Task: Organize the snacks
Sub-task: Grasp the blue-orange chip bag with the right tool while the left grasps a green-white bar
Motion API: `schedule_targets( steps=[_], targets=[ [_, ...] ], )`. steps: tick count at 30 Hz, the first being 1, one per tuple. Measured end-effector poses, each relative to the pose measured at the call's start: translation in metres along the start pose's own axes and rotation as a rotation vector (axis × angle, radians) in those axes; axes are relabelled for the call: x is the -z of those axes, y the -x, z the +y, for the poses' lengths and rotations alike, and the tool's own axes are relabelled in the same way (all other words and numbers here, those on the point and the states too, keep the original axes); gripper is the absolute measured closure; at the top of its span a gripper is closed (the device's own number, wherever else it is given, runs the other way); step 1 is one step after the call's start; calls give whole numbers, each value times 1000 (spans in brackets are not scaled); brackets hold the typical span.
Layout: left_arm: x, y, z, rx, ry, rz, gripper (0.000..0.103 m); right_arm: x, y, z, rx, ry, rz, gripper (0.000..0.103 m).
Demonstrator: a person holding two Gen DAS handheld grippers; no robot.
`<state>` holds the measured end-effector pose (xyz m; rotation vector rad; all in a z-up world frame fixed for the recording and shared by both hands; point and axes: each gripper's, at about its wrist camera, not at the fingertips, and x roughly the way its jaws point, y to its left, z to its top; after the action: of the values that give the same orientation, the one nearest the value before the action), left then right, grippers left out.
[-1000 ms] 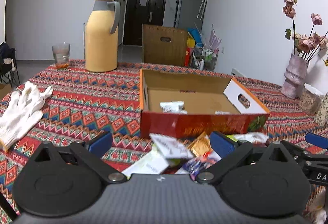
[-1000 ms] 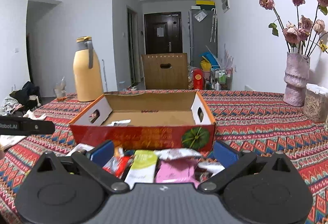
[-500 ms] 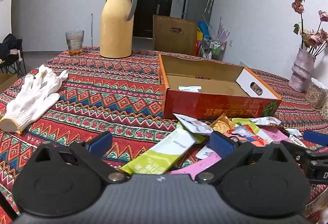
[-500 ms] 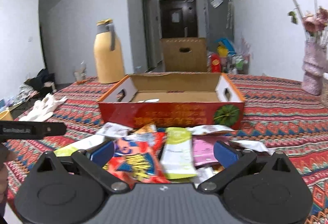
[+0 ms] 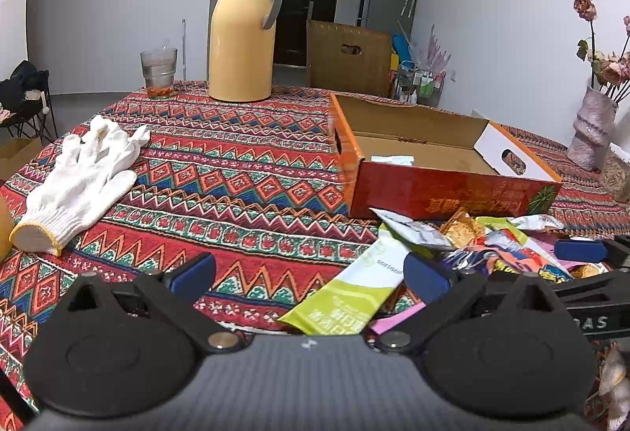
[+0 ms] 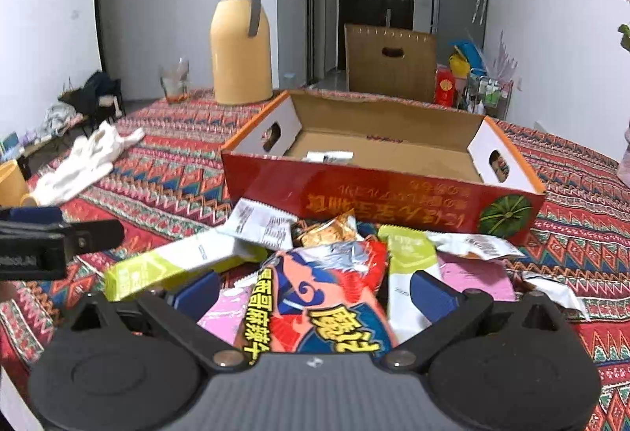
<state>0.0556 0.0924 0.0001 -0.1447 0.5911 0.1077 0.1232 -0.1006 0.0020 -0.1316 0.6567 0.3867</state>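
While both tools gape, the right tool [image 6: 315,291] straddles a red packet [image 6: 315,313] lying lengthwise toward the box [image 6: 393,194].

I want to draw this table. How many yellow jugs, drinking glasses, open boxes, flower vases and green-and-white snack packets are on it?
Yellow jug: 1
Drinking glass: 1
Open box: 1
Flower vase: 1
Green-and-white snack packets: 2
Total: 6
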Motion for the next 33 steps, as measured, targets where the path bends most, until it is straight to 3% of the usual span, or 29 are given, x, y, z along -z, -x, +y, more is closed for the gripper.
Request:
schedule_targets(
  steps=[5, 11, 18, 23, 33],
  targets=[
    [2, -3, 6, 3, 7, 12, 0, 1, -13, 7, 3, 32, 52, 10],
    [3, -6, 9, 12, 12, 19, 0, 2, -21, 8, 9, 56, 82, 24],
    [5, -10, 9, 10, -2, 30, 0, 4, -19, 7, -15, 80, 74, 36],
    [4, -13, 8, 8, -10, 40, 0, 4, -12, 6, -27, 67, 40, 44],
    [-5, -33, -7, 1, -115, 82, 0, 4, 24, -16, -26, -35, -105, 45]
  ],
)
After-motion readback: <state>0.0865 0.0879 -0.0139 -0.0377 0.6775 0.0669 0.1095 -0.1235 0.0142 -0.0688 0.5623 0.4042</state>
